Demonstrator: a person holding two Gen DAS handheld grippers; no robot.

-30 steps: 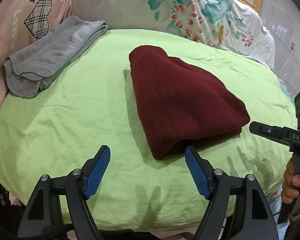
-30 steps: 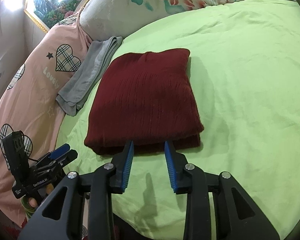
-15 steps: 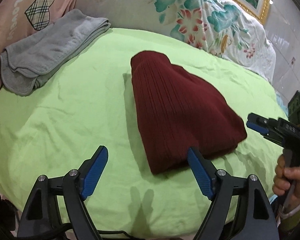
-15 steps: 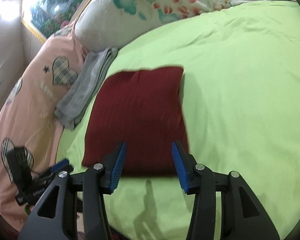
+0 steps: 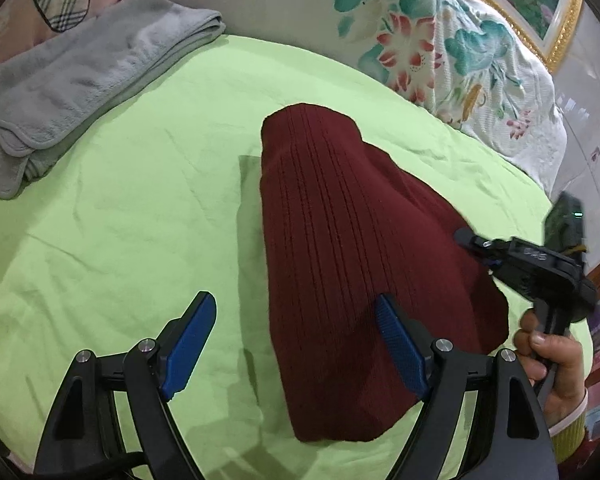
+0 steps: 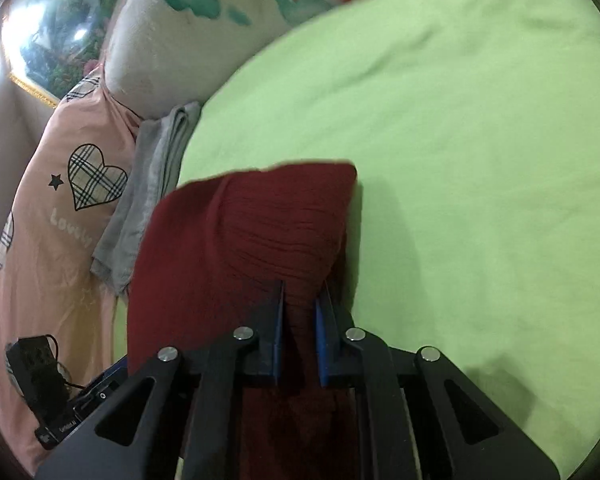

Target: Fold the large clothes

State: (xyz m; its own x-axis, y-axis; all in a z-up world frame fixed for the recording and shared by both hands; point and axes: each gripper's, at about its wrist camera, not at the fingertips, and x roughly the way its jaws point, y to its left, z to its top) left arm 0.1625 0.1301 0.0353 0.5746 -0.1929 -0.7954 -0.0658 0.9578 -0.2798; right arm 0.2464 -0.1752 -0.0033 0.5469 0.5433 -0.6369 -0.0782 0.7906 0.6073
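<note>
Right hand-held gripper point(image 6: 300, 312) angled down, pinching maroon sweater point(image 6: 252, 236), left hand-held gripper point(image 5: 296, 344) wide

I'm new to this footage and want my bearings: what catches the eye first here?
The folded dark red sweater stands out, lying mid-bed on the bright lime-green sheet. The right tongs have just been closing and now pinch a raised fold at its near edge, while the left tongs are wide open over its other near corner. A folded grey towel lies at the sheet's far left edge, by a pink pillow with plaid hearts.
</note>
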